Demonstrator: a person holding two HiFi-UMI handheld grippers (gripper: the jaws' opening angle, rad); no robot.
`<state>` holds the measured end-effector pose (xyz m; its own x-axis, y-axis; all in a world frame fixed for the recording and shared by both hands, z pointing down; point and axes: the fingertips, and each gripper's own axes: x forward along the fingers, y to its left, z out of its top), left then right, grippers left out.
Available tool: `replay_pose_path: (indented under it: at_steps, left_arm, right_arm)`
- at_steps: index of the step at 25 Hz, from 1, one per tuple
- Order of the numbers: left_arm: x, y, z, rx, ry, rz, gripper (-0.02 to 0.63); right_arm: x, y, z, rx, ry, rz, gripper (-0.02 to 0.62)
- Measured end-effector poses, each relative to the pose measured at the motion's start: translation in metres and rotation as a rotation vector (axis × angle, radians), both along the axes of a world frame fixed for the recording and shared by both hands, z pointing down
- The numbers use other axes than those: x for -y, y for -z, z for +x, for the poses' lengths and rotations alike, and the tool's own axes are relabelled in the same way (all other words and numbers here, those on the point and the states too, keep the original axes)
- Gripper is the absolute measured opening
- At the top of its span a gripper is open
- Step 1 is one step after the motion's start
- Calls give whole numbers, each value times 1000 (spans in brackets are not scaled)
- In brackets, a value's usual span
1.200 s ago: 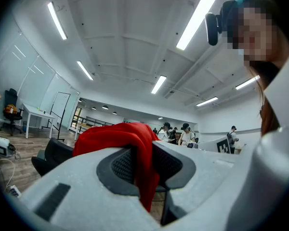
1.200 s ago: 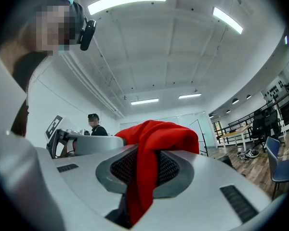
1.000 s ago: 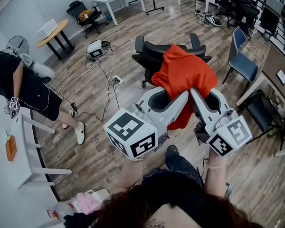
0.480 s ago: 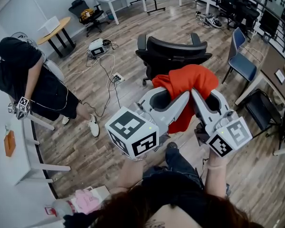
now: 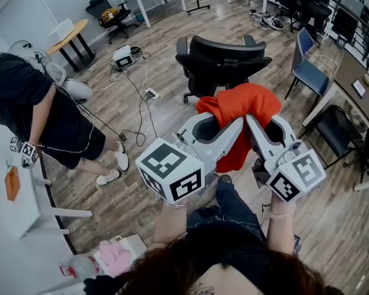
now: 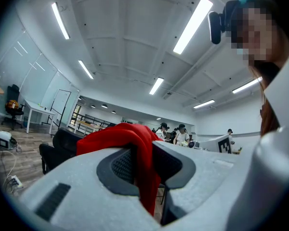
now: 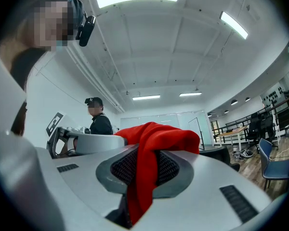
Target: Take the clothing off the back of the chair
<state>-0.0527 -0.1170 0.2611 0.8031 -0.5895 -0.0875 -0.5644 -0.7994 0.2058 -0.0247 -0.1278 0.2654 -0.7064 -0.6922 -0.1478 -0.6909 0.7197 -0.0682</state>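
A red garment [image 5: 240, 112] hangs in the air between my two grippers, clear of the black office chair [image 5: 224, 60] behind it. My left gripper [image 5: 235, 125] is shut on one bunched part of the cloth, my right gripper [image 5: 251, 119] on another close beside it. In the left gripper view the red garment [image 6: 120, 136] is pinched between the dark pads [image 6: 116, 166] of the left gripper [image 6: 142, 165] and trails down. In the right gripper view the red garment [image 7: 159, 134] is likewise clamped in the right gripper [image 7: 144, 170]. The chair's back is bare.
A person in black [image 5: 43, 115] stands at the left by a white table [image 5: 12, 208]. Cables [image 5: 132, 97] trail over the wooden floor. A blue chair [image 5: 310, 72] and a black chair [image 5: 335, 140] stand at the right. A round table [image 5: 67, 39] is far left.
The red garment has come off the chair back, pulled toward me with both grippers still shut on it. The person at the left has moved nearer.
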Motion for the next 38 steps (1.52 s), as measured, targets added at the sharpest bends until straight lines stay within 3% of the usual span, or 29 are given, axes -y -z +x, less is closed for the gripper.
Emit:
replay_pose_path:
  at_steps: [13,38]
  left_arm:
    - [-14,3,3,32,25,24,89]
    - [-89,-8,66,116,244,26,89]
  right_arm:
    - [-16,3,8,-49,-3,10,60]
    - [-98,-5,79,-107,77,-26,60]
